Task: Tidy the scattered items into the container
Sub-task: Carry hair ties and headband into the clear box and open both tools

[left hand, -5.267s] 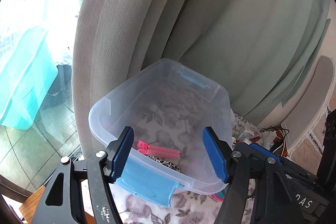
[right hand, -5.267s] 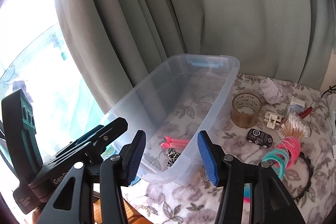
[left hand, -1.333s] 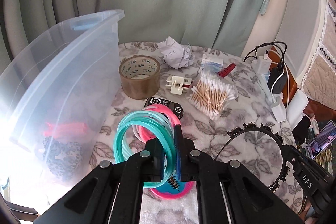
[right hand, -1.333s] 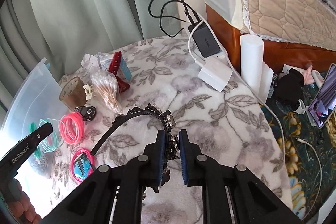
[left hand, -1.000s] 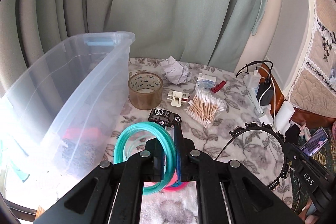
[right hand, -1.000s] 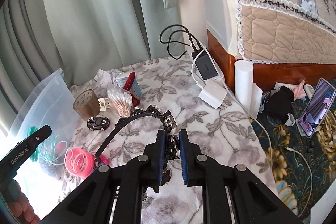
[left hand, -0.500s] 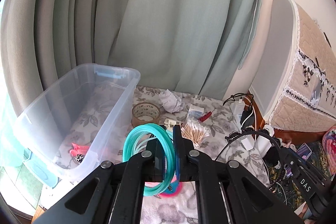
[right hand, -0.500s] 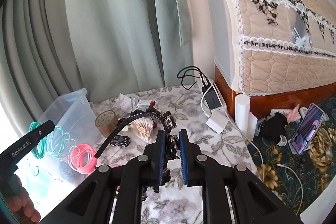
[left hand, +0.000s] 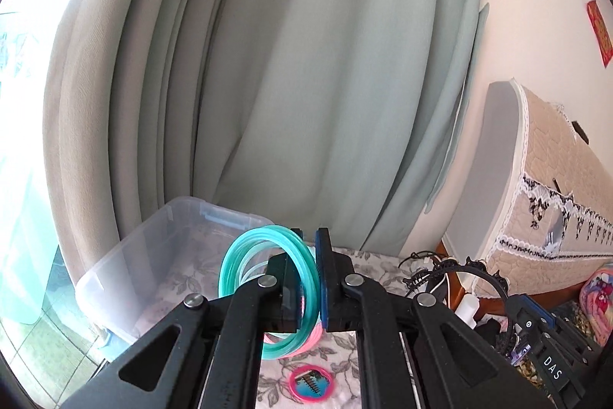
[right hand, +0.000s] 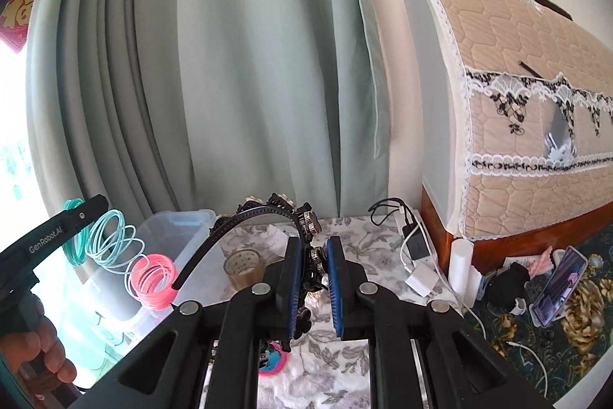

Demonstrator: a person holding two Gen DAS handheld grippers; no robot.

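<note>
My left gripper (left hand: 306, 275) is shut on a teal-and-pink spring coil (left hand: 268, 255), held high above the table. In the right wrist view that coil (right hand: 126, 252) hangs stretched from the left gripper (right hand: 80, 217), its pink end drooping over the clear plastic bin (right hand: 180, 240). My right gripper (right hand: 312, 278) is shut on a black studded headband (right hand: 249, 217), which arches up and to the left. The bin (left hand: 161, 255) sits below and left of the left gripper.
A round pink-rimmed comb case (left hand: 310, 384) lies on the floral tablecloth (left hand: 345, 355). A roll of brown tape (right hand: 243, 265) stands by the bin. Chargers and cables (right hand: 415, 248) lie at the table's right edge. Curtains (right hand: 230, 83) hang behind; a quilted cover (right hand: 536, 121) stands right.
Both grippers have risen well above the table with their loads and tilted up toward the curtain. The spring coil has stretched out, its pink end now lifted clear.
</note>
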